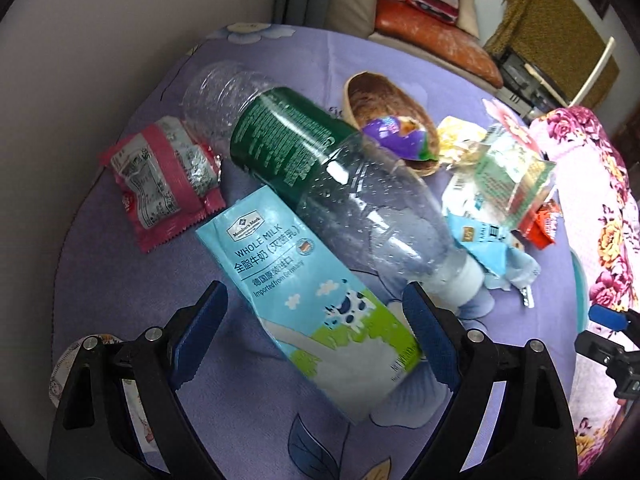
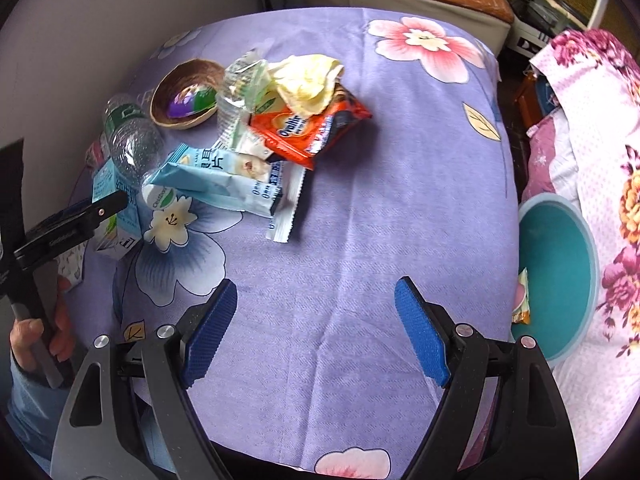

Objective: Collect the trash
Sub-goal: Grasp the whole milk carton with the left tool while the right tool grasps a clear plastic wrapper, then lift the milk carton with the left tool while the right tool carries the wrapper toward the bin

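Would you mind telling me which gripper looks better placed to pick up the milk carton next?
Left. The left gripper is open with the milk carton lying between its fingers. The right gripper is open too, but over bare tablecloth, away from the pile, nearer the teal bin.

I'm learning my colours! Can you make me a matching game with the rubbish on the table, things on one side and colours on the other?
Things:
1. milk carton
2. bottle label
3. crumpled tissue
4. snack packet beside the bottle

Colours:
A. pale yellow
B. pink and silver
C. light blue with a cow
D. dark green

Pairs: 1-C, 2-D, 3-A, 4-B
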The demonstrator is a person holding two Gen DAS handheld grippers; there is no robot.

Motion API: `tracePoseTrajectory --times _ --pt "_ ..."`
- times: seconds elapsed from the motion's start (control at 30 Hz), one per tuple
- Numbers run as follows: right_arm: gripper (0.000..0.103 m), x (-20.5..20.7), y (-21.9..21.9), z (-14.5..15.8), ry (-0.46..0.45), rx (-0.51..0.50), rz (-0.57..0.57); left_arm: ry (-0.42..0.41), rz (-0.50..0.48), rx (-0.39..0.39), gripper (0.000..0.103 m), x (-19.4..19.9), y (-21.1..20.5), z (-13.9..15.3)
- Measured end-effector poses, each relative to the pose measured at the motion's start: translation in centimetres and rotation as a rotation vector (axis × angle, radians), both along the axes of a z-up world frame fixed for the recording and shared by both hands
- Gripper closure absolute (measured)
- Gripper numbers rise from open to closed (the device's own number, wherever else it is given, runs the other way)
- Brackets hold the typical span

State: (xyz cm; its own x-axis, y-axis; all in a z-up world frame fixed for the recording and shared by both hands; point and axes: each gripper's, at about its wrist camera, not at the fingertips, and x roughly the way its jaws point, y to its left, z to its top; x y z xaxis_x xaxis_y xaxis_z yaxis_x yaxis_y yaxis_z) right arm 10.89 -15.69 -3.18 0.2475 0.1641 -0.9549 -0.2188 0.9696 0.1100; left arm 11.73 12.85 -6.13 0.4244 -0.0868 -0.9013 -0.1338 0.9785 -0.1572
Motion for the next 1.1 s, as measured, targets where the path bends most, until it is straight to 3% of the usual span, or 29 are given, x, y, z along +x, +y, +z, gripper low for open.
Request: tracePoseTrajectory --times 0.17,0.27,0.4,0.63,0.93,1.0,1.03,1.1 --pt "0.026 0.9 2.2 0.0 -0.012 -0.041 0.070 0.001 -0.033 -0.046 0.014 -0.3 0.3 -0.8" --pt "0.026 1.5 3.8 -0.1 -0.022 -0.081 0.128 -0.023 -0.078 -0.092 0.022 -1.1 0.6 -0.9" --pt "0.026 2.6 5.7 0.3 -0.055 -0.118 0.194 -0.042 -0.143 -0.096 0.028 -2.2 0.7 -0.7" --pt "0.032 7.0 6.5 2.7 -0.130 -0.059 0.128 -0.031 -0.133 -0.105 0.029 -2.8 0.7 -0.6" --pt "0.044 11.3 7.8 -0.5 -0.065 0.037 0.071 0.006 -0.049 -0.142 0.029 -1.2 1.1 -1.3" --pt "0.063 11.5 8.0 -1.3 -0.050 0.063 0.073 0.000 -0.050 -0.148 0.030 -1.4 1.3 -1.3" --pt "0.079 11.6 8.0 -1.5 -0.043 0.078 0.073 -0.001 -0.049 -0.150 0.032 -1.4 1.3 -1.2" --pt "0.080 11.2 8.0 -1.4 -0.059 0.079 0.074 -0.008 -0.048 -0.147 0.036 -1.8 1.3 -0.9"
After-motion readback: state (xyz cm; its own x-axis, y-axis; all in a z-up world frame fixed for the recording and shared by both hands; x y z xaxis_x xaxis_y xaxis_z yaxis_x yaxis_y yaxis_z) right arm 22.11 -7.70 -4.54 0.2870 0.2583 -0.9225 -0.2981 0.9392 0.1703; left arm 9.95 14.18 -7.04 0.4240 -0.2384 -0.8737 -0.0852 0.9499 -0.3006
